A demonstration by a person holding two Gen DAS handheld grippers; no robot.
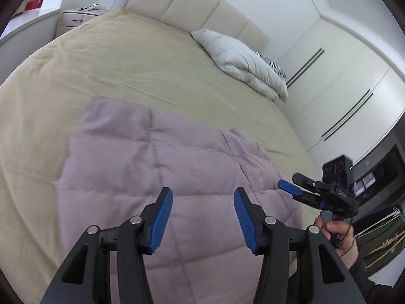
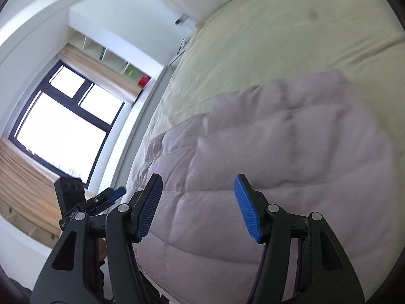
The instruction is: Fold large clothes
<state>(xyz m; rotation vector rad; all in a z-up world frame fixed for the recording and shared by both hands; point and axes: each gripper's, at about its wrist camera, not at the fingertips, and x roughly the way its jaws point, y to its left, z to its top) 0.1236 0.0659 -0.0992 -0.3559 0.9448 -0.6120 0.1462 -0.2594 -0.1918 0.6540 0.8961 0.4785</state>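
A large pale lilac quilted garment (image 1: 162, 167) lies spread flat on the bed's beige sheet (image 1: 114, 58); it also fills the lower right wrist view (image 2: 265, 164). My left gripper (image 1: 203, 217) is open and empty, hovering above the garment's near part. My right gripper (image 2: 198, 207) is open and empty above the garment's near edge. The right gripper also shows in the left wrist view (image 1: 291, 190), at the garment's right edge. The left gripper shows in the right wrist view (image 2: 111, 196), at the far left beside the bed.
A folded white duvet (image 1: 243, 60) lies at the bed's head by the cream headboard (image 1: 192, 2). White wardrobe doors (image 1: 336, 81) stand right of the bed. A nightstand (image 1: 78, 17) is at the far left. A bright window (image 2: 63, 119) faces the bed.
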